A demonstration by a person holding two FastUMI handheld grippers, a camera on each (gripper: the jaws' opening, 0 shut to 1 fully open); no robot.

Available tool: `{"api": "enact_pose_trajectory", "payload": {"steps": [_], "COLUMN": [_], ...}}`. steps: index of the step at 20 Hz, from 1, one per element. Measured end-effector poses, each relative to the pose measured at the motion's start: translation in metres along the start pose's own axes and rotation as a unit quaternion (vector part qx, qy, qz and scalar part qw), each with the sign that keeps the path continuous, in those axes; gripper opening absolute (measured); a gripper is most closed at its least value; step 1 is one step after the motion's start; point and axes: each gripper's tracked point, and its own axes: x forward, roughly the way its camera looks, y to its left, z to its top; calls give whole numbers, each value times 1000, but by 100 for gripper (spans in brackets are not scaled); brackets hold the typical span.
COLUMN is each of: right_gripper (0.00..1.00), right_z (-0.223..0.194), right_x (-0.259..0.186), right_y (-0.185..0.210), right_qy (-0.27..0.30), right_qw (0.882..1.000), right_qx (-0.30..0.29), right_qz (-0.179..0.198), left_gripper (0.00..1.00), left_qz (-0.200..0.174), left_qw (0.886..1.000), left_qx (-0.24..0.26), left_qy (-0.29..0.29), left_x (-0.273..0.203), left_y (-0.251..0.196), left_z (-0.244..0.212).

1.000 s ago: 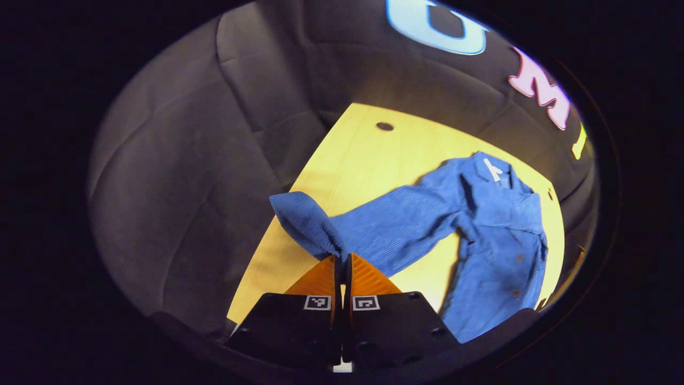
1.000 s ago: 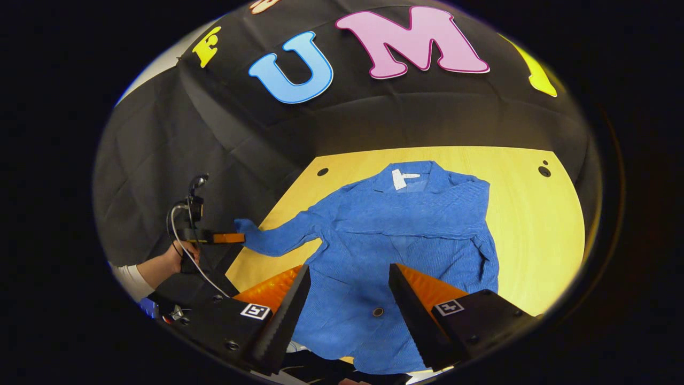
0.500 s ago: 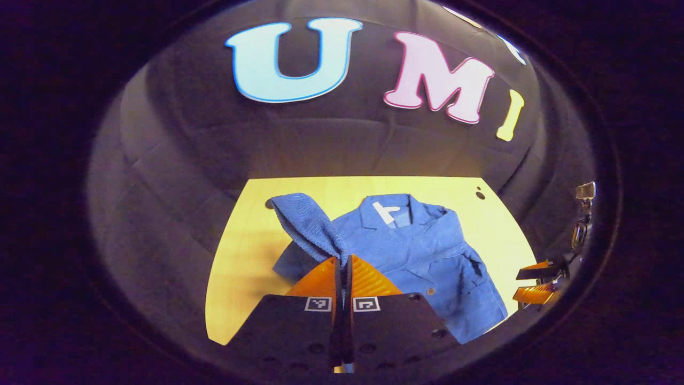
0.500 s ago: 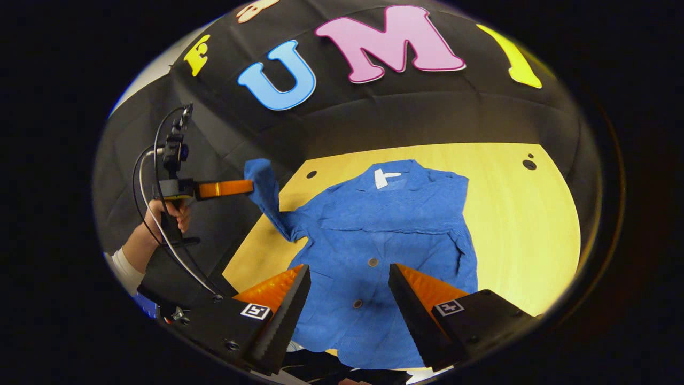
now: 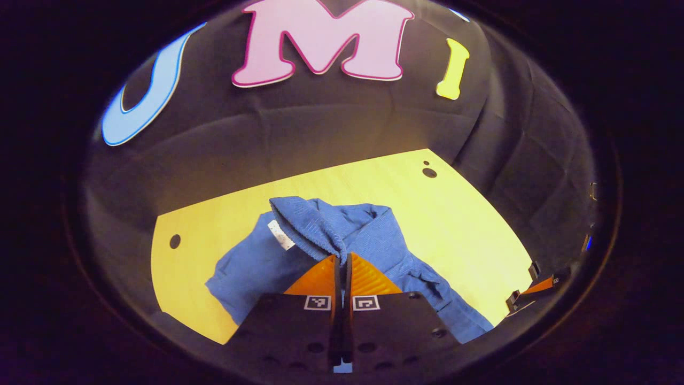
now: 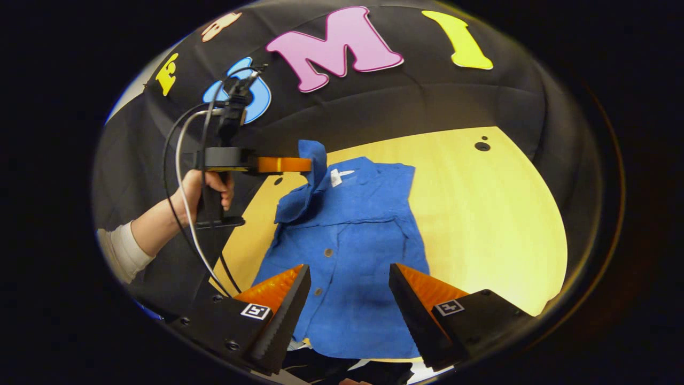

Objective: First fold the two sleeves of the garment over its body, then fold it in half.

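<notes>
A blue buttoned shirt (image 6: 352, 235) lies flat on the yellow table (image 6: 497, 214), collar and white tag toward the wall. Its right sleeve lies folded over the body. My left gripper (image 5: 342, 258) is shut on the cuff of the left sleeve (image 5: 307, 224), which drapes up over its fingertips. In the right gripper view that left gripper (image 6: 305, 164) is held by a hand above the shirt's collar area, with the sleeve (image 6: 304, 184) hanging from it to the shoulder. My right gripper (image 6: 350, 275) stands open above the shirt's lower half, nothing between its fingers.
The black cloth wall rises right behind the table's far edge. Small round holes (image 6: 482, 146) mark the table's far corners. Bare yellow tabletop stretches to the right of the shirt. The person's hand and sleeve (image 6: 160, 224), with trailing cables, reach in from the left.
My left gripper has lifted the left sleeve off the table's left side and carried it rightward, up over the shirt's collar. The right gripper stayed open, drifting slightly.
</notes>
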Motion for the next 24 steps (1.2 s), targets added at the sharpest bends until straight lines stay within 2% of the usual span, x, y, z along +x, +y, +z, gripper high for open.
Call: {"api": "enact_pose_trajectory", "payload": {"steps": [2, 6, 7, 8, 10, 12, 14, 15, 19, 21, 24], "right_gripper": [95, 94, 95, 95, 95, 95, 95, 94, 95, 95, 95], "right_z": [-4, -3, -1, 0, 1, 3, 6, 8, -2, -6, -23], "right_x": [-3, -4, -3, -3, 1, 5, 10, 14, 27, 32, 37], "right_y": [-22, -52, -58, -62, -68, -71, -69, -67, -63, -62, -58], "right_qy": [4, 9, 9, 9, 14, 17, 17, 19, 32, 37, 51], "right_qw": [1000, 999, 999, 999, 998, 998, 998, 998, 998, 999, 998], "right_qx": [12, 37, 38, 40, 47, 51, 55, 55, 42, 26, 5], "right_qz": [-12, -24, -26, -27, -26, -24, -19, -17, -20, -29, -38], "left_gripper": [0, 0, 0, 2, 13, 59, 65, 73, 80, 85, 84], "left_qz": [-22, -17, -29, -63, -103, -88, -89, -81, -29, -3, 36], "left_qw": [1000, 999, 998, 997, 993, 996, 996, 996, 999, 998, 989], "left_qx": [-2, 2, 1, 1, -7, -8, -16, -21, -43, -70, -132], "left_qy": [9, 51, 53, 54, 55, 29, 4, -2, -12, 3, 48], "left_x": [27, 69, 76, 80, 85, 88, 78, 70, 17, -20, -69], "left_y": [-24, -45, -53, -67, -86, -83, -82, -77, -37, -14, 19], "left_z": [1, -14, -16, -18, -17, -5, 2, 2, -29, -71, -158]}}
